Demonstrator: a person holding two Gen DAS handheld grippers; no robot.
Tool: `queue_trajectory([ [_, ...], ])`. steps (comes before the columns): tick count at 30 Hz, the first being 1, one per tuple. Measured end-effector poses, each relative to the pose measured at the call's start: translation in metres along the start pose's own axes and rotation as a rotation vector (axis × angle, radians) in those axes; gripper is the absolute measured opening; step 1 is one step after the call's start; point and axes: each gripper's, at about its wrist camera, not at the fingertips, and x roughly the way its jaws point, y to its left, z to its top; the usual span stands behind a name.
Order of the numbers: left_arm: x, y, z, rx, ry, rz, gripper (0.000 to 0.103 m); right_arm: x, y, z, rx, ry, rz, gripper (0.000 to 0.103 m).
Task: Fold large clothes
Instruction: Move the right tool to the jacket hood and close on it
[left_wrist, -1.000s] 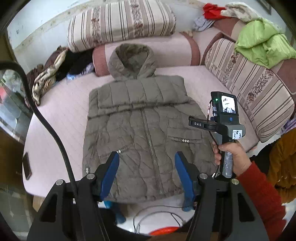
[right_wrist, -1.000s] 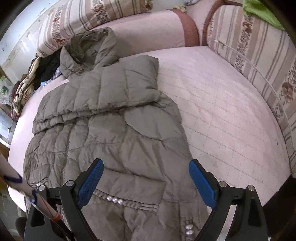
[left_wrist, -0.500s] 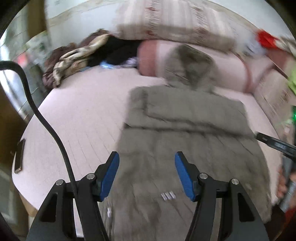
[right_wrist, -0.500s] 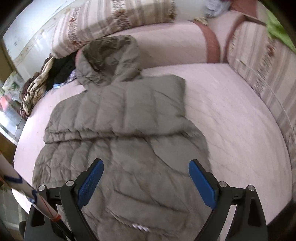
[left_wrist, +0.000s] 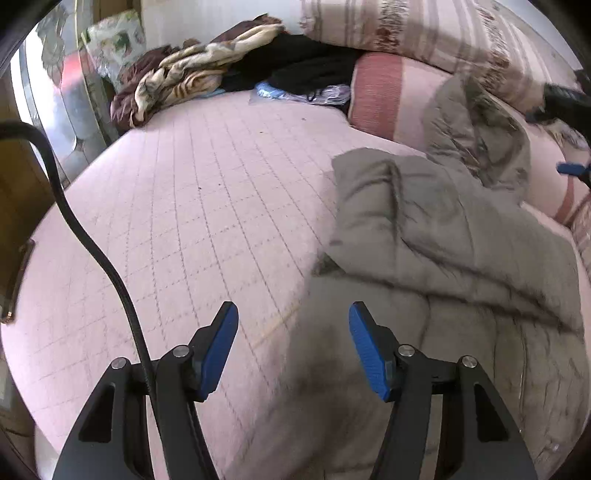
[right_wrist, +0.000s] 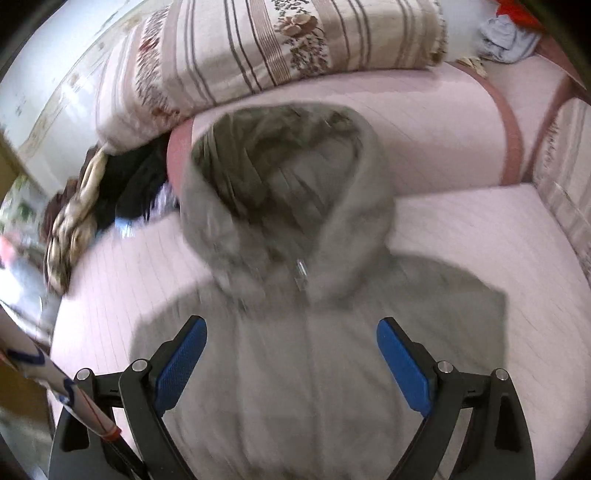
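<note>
item: padded jacket (left_wrist: 454, 236), flat on the bed (left_wrist: 192, 206); you have swung left gripper (left_wrist: 293, 347) to its side edge, right gripper (right_wrist: 291, 363) toward the hood (right_wrist: 280, 192), both spread and empty, fold pending.

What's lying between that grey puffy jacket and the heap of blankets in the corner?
Only bare pink quilted mattress separates the jacket from the blankets, as the left wrist view shows.
</note>
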Motion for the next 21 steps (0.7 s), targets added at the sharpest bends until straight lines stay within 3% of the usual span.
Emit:
queue_trajectory([
  [5, 0.017, 0.013, 0.014, -0.06, 0.027, -0.012, 0.061, 0.036, 0.038, 0.062, 0.067, -0.05, 0.041, 0.096],
  [11, 0.034, 0.017, 0.015, -0.088, 0.077, -0.011, 0.061, 0.073, 0.072, 0.112, 0.087, -0.089, 0.015, 0.096],
  [20, 0.041, 0.017, 0.016, -0.087, 0.098, -0.018, 0.061, 0.121, 0.062, 0.133, 0.24, -0.065, 0.003, 0.096],
  [21, 0.041, 0.018, 0.016, -0.09, 0.099, -0.018, 0.061, 0.125, 0.063, 0.132, 0.235, -0.057, -0.003, 0.091],
])
